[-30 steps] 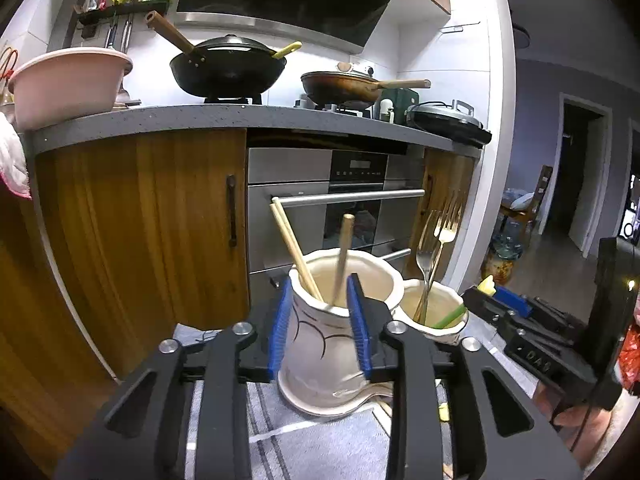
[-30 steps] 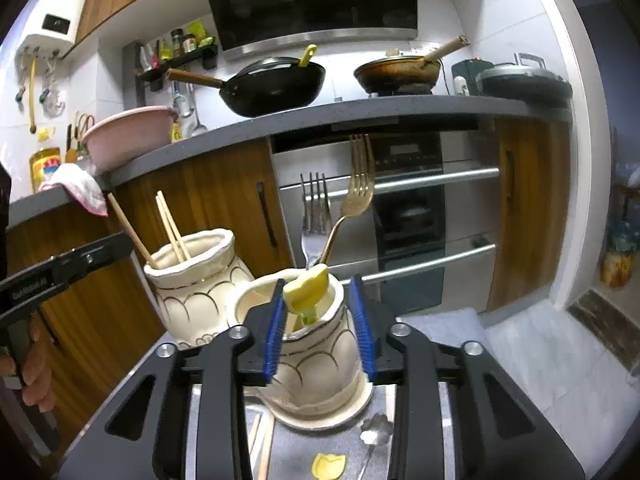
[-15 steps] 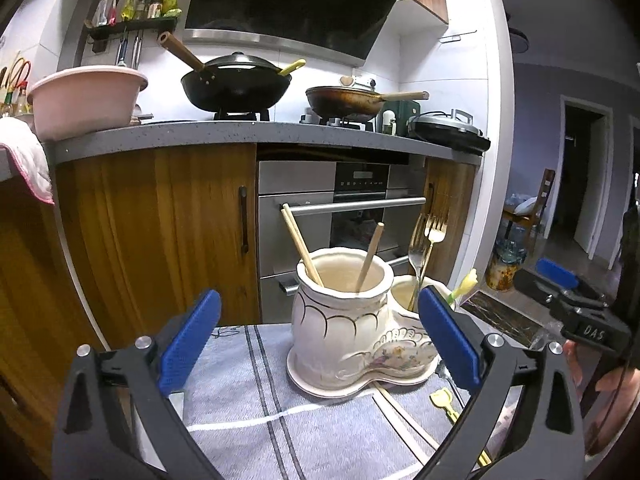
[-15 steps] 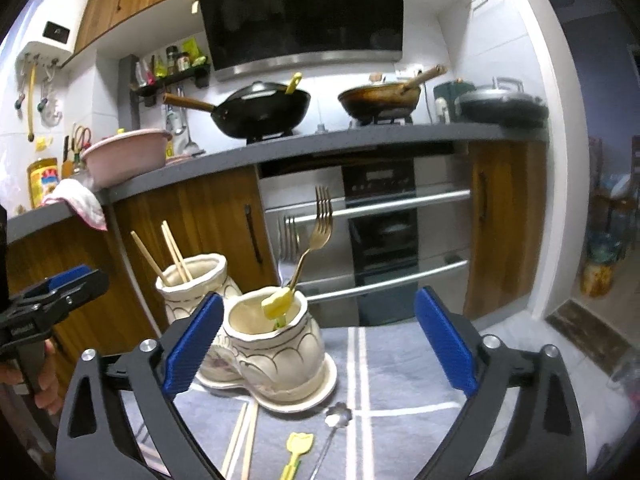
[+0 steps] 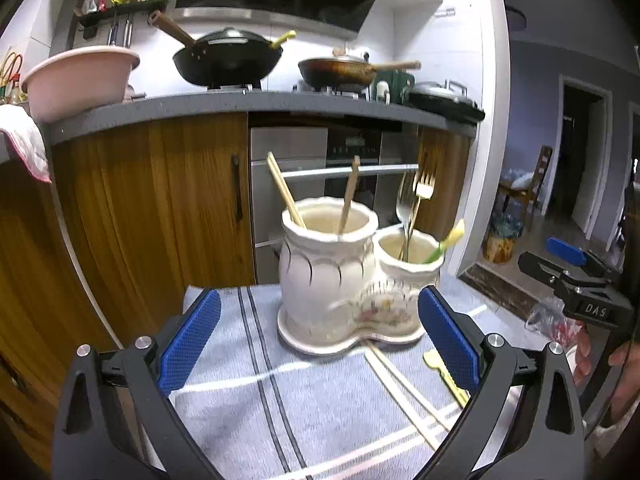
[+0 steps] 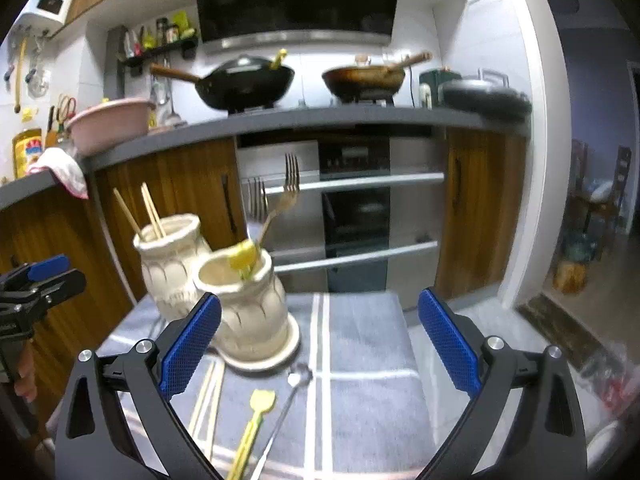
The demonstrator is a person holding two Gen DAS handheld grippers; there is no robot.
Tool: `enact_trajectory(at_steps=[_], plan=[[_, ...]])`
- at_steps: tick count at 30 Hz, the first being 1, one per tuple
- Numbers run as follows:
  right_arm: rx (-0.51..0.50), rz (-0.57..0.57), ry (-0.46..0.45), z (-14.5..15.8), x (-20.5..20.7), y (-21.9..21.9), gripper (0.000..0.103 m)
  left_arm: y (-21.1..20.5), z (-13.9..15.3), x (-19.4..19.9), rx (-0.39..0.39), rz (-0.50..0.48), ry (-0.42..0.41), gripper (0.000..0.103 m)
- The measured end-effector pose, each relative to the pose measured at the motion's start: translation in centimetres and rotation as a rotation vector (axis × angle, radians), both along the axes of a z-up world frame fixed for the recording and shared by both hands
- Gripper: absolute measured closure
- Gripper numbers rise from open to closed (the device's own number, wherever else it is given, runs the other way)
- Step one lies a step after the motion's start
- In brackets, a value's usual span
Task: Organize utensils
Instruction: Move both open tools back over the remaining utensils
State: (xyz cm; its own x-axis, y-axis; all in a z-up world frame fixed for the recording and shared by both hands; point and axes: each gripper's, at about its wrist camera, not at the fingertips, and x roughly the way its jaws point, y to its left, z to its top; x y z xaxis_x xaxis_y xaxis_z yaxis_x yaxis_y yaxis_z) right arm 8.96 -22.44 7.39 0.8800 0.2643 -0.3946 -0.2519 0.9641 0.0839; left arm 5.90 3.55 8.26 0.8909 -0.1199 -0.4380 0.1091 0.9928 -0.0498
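A white double-pot ceramic holder stands on a grey striped cloth. Its taller pot holds chopsticks; its shorter pot holds forks and a yellow-green utensil. Loose chopsticks, a yellow utensil and a metal spoon lie on the cloth before the holder. My left gripper is wide open and empty, drawn back from the holder. My right gripper is wide open and empty, to the holder's right.
Wooden cabinets and an oven stand behind the cloth. The counter above carries a wok, a pan and a pink basin. The floor drops away right of the cloth.
Both grippers were shut on the holder's pots a second ago. They opened wide and pulled back and up. The holder stays on the cloth.
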Motion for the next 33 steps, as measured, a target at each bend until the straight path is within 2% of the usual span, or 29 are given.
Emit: enact_trajectory(at_steps=[7, 16, 20, 25, 27, 32, 33], plan=[[-0.096, -0.005, 0.084, -2.5, -0.3, 0.5, 0.005, -1.3, -2.9, 0.1, 0.013, -0.012, 0.092, 0.006], [-0.148, 0.025, 0.217, -5.7, -0.2, 1.2, 0.005, -4.0, -7.8, 0.8, 0.050, -0.022, 0.288, 0.006], [-0.176, 0.038, 0.237, -6.4, -0.6, 1.4, 0.005, -5.4, -9.4, 0.7, 0.070, -0.065, 0.354, 0.006], [-0.157, 0.055, 0.273, -6.8, -0.7, 1.1, 0.005, -7.1, -11.0, 0.1, 0.102, -0.123, 0.408, 0.007], [-0.154, 0.066, 0.282, -6.9, -0.7, 1.3, 0.006, -7.5, -11.1, -0.1, 0.109, -0.139, 0.416, 0.008], [-0.115, 0.117, 0.328, -7.4, -0.5, 2.0, 0.009, -7.9, -11.4, -0.4, 0.109, -0.169, 0.437, 0.023], [-0.112, 0.125, 0.339, -7.6, -0.4, 2.2, 0.016, -8.0, -11.4, -0.5, 0.105, -0.177, 0.440, 0.025]])
